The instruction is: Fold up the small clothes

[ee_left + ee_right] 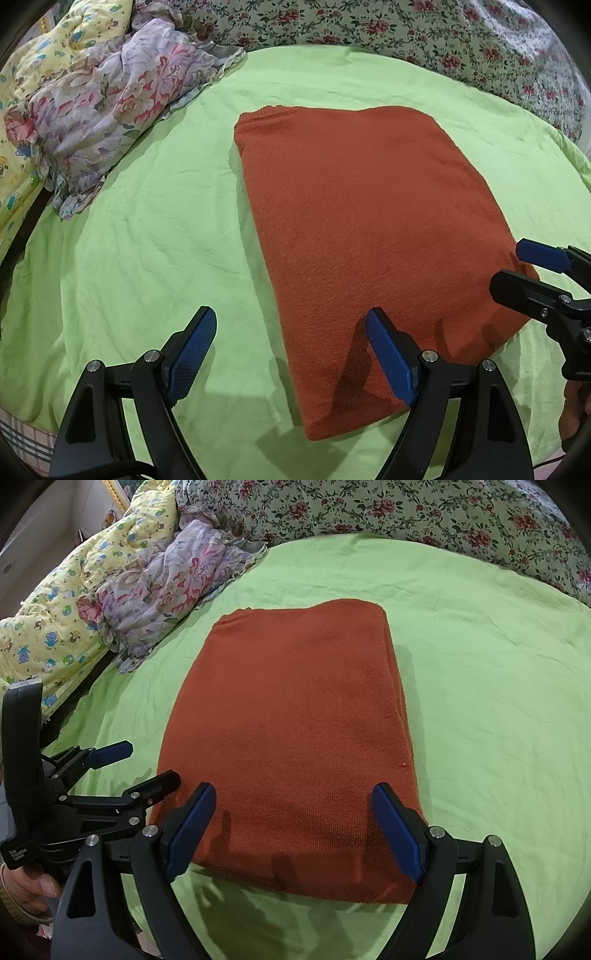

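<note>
Folded rust-red garment [354, 236] on green sheet [140, 258].
Left gripper [291, 354] spread over its near left edge; right gripper [295, 830] spread above near edge; nothing clasped.

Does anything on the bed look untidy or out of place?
Only the crumpled floral purple cloth heaped at the green sheet's far left edge. The rust-orange knitted garment lies flat, neatly folded.

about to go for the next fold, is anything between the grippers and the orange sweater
Nothing visible. The left gripper and right gripper both hang open just over the near edge of the folded orange sweater, with only bare green sheet around it.
</note>
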`<action>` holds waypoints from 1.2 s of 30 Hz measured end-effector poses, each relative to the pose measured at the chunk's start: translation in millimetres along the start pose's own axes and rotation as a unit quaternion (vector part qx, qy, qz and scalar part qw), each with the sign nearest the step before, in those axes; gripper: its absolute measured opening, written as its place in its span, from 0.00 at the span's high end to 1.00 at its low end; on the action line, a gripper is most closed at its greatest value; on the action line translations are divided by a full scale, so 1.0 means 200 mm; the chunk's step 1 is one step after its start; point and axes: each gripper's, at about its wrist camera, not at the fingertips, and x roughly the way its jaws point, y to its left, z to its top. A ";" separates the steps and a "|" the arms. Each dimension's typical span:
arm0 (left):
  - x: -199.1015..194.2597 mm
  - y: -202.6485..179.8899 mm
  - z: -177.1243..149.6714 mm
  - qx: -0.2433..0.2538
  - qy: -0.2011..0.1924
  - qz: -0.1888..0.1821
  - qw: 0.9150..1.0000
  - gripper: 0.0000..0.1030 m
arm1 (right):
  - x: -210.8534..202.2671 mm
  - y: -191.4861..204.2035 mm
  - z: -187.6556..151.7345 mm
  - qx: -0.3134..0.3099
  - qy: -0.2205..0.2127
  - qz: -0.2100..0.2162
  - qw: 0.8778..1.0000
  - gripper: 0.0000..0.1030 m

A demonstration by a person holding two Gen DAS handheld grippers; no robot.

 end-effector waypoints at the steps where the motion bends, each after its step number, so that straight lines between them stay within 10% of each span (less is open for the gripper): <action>1: 0.00 0.00 0.00 -0.001 -0.001 -0.002 1.000 0.19 | 0.00 0.00 0.00 0.001 0.000 0.000 1.000 0.16; 36: -0.05 -0.04 -0.02 0.001 -0.016 -0.008 1.000 0.19 | -0.02 -0.05 -0.04 0.011 -0.004 0.003 1.000 0.16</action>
